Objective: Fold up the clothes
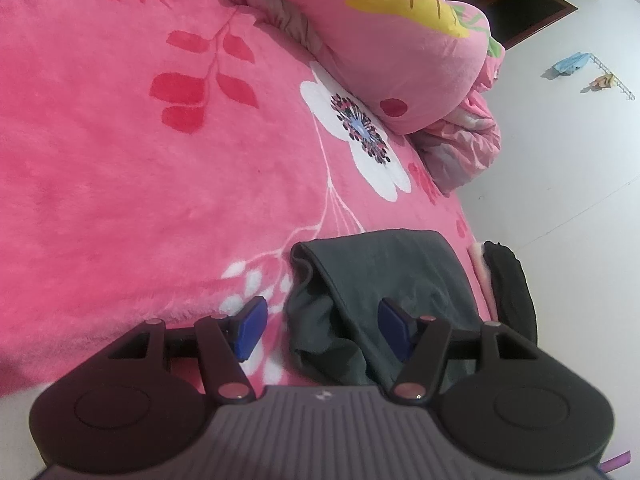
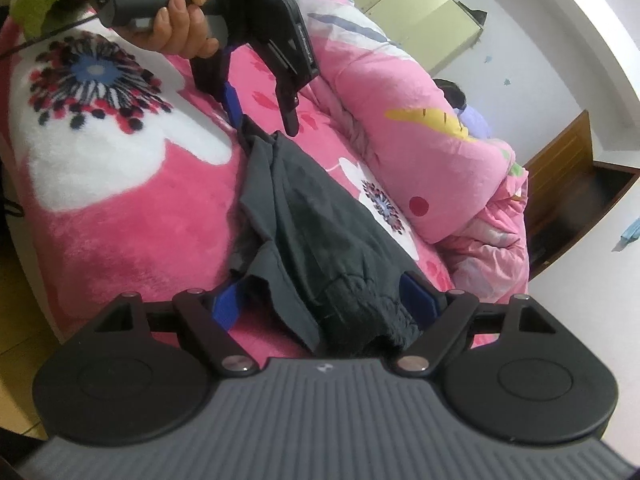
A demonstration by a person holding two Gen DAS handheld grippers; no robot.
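A dark grey garment (image 2: 304, 216) with a black fleecy lining lies as a long bunched strip on the pink flowered blanket (image 2: 120, 240). My right gripper (image 2: 322, 300) is open, its blue pads (image 2: 226, 306) standing on either side of the garment's near end. A hand (image 2: 180, 20) holds my left gripper (image 2: 262, 114) at the garment's far end. In the left wrist view the left gripper (image 1: 323, 328) is open over the folded grey garment (image 1: 360, 276), one pad over the cloth and the other over the blanket (image 1: 120, 180).
A rolled pink quilt (image 1: 380, 40) lies along the far side of the bed. The bed edge runs beside the garment, with white floor (image 1: 560, 160) beyond. A black fleecy piece (image 1: 512, 288) hangs at that edge. Wooden furniture (image 2: 568, 200) stands past the quilt.
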